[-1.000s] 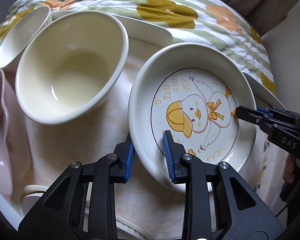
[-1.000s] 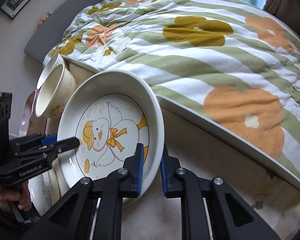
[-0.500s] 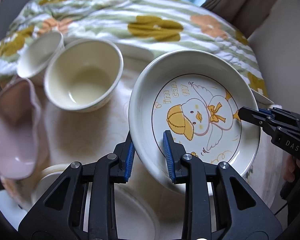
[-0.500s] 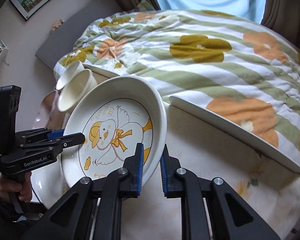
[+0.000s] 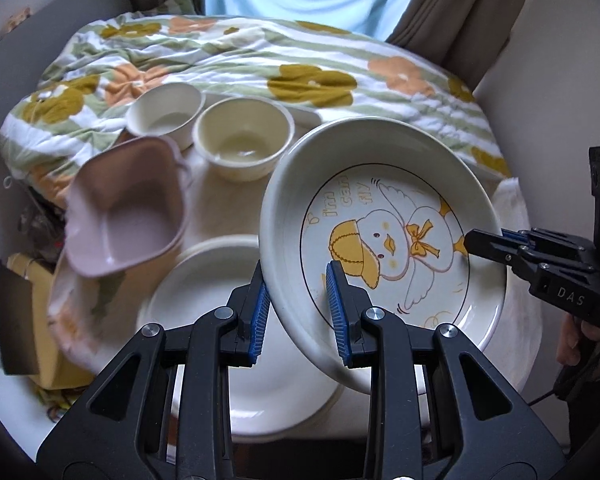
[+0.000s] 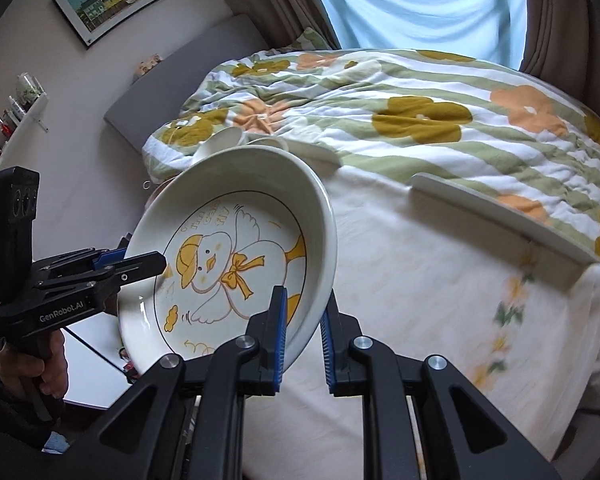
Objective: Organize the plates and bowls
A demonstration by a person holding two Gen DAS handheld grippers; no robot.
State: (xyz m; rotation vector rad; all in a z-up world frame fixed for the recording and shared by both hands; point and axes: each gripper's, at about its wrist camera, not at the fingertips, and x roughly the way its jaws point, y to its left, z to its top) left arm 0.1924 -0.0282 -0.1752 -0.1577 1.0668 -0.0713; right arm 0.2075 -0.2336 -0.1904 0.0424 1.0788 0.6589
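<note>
Duck plate held aloft, tilted, centre frame.
Left gripper clamps its lower-left rim; right gripper clamps the opposite rim, lower centre. White plate lies below; two cream bowls upper left.

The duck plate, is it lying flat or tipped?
Tipped. The duck plate is held off the table, slanted, by left gripper and right gripper.
</note>
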